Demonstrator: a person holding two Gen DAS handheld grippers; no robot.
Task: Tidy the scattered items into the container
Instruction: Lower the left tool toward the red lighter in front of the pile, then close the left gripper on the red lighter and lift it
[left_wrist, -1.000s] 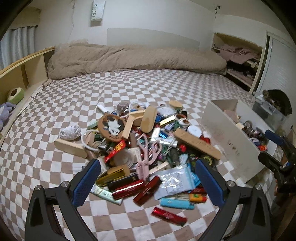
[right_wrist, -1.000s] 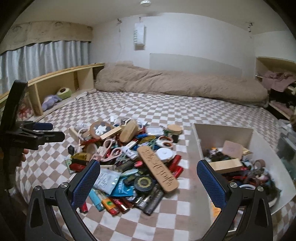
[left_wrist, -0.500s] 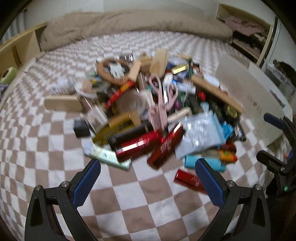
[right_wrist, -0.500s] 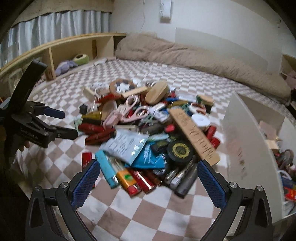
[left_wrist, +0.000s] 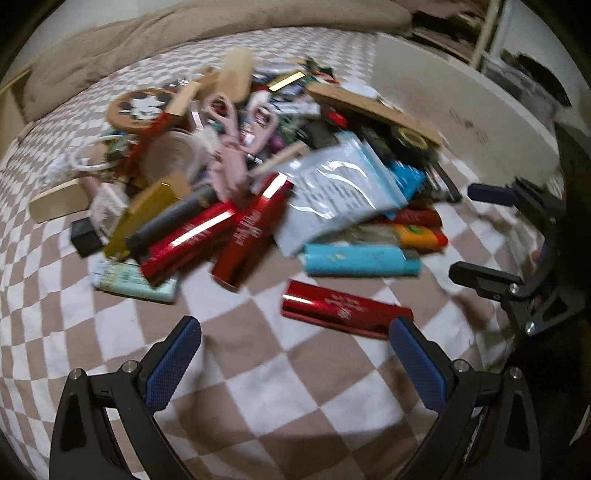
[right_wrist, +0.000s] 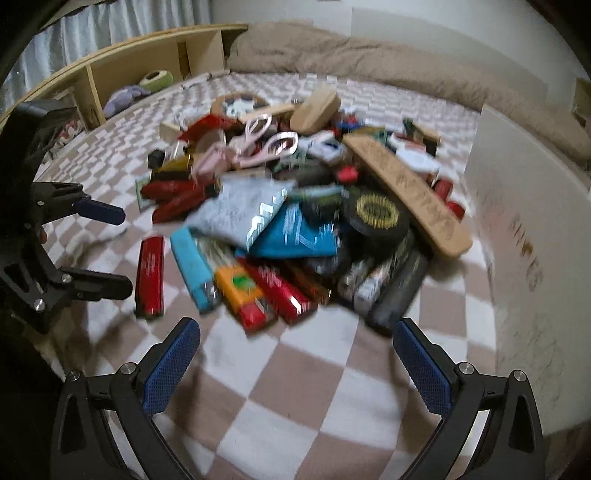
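A heap of small items (left_wrist: 258, 162) lies on the checkered bed: red tubes, pink scissors (left_wrist: 236, 125), a silver pouch (left_wrist: 332, 192), a light blue tube (left_wrist: 362, 260). A lone red tube (left_wrist: 345, 314) lies nearest my left gripper (left_wrist: 295, 362), which is open and empty just in front of it. My right gripper (right_wrist: 295, 362) is open and empty, low over the bed before the heap (right_wrist: 295, 206). The white container (right_wrist: 524, 236) stands at the right of the heap; its wall also shows in the left wrist view (left_wrist: 461, 107).
A beige duvet (right_wrist: 369, 62) lies along the bed's far side. A wooden shelf unit (right_wrist: 129, 70) with soft toys runs along the left. Each gripper shows in the other's view: the left (right_wrist: 92, 251) and the right (left_wrist: 491, 236).
Both grippers have dropped lower and moved closer to the heap's near edge. Both stay open and empty. The items have not moved.
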